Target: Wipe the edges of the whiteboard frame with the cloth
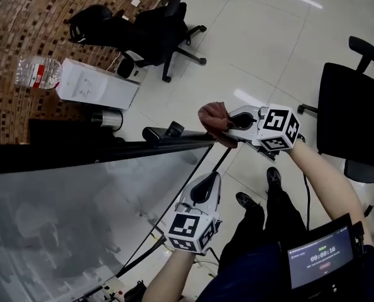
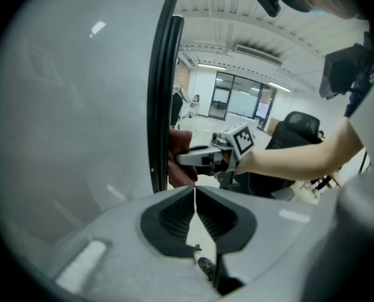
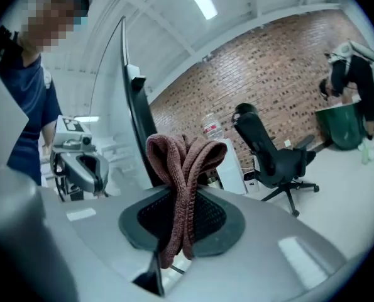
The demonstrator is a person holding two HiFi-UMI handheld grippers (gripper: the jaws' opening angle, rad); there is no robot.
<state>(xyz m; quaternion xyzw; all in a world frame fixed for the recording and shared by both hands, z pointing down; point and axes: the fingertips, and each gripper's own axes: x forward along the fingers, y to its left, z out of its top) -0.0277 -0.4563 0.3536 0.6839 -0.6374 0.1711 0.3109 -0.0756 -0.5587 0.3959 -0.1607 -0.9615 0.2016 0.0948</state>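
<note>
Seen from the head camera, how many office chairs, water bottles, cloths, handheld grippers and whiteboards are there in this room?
2 office chairs: one near the brick wall, one at the right
1 water bottle
1 cloth
2 grippers: left gripper, right gripper
1 whiteboard
Total: 7

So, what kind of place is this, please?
Probably an office or workroom: it has a whiteboard, a black office chair on a pale tiled floor, and a brick wall.
</note>
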